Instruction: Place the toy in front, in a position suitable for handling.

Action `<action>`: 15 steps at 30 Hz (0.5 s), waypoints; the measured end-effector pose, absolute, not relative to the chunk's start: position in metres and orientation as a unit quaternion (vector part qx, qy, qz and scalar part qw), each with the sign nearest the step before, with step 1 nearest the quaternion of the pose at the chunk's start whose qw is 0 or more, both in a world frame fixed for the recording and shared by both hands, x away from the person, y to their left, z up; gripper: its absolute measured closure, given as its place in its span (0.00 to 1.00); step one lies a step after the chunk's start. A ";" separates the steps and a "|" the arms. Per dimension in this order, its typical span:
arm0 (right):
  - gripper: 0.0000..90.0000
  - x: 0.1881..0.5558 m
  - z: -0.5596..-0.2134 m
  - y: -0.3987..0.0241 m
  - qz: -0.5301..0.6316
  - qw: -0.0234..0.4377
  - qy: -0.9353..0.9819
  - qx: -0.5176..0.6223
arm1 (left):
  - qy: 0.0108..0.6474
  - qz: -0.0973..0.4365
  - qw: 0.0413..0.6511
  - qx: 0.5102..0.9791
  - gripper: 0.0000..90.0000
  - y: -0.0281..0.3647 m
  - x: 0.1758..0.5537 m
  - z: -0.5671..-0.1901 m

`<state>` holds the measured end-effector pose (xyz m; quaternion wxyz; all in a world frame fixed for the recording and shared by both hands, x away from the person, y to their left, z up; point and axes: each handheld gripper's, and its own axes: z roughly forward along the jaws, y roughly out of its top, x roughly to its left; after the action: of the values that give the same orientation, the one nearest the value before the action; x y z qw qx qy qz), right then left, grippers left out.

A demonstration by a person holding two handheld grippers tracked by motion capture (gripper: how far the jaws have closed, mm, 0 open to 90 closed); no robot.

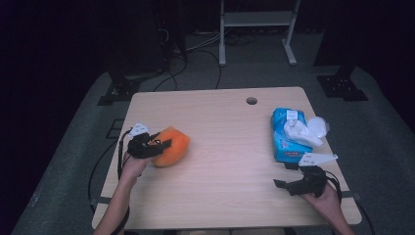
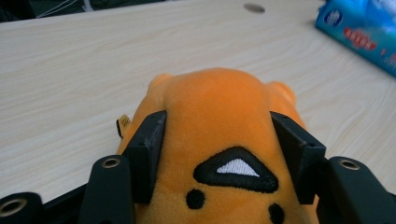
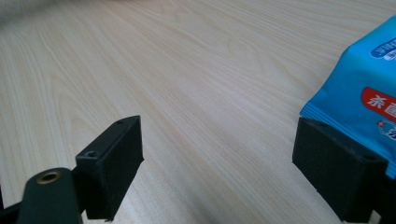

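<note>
left claw is clamping the orange plush toy at the table's left edge, pads sinking into its flanks. i'm judging it soft, light, squashy; a mid-body hold is suiting it. right claw is gaping beside the blue wipes pack.

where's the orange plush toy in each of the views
High view: the orange plush toy lies left of centre on the table, clamped in the left claw.
Left gripper view: it is in the lower middle, squeezed between the black jaws.
Right gripper view: not in it.
Shared landmark: the blue wipes pack.
</note>
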<state>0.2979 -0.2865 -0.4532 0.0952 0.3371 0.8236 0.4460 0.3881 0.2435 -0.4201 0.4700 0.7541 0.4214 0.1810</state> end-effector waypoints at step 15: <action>0.17 0.299 -0.451 -0.292 0.450 0.103 0.817 0.345 | 0.305 0.166 0.532 0.773 0.48 0.179 0.366 -0.373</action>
<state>0.2986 -0.2924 -0.4513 0.1026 0.3445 0.8173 0.4504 0.3656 0.1792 -0.3734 0.5317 0.7725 0.3048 0.1661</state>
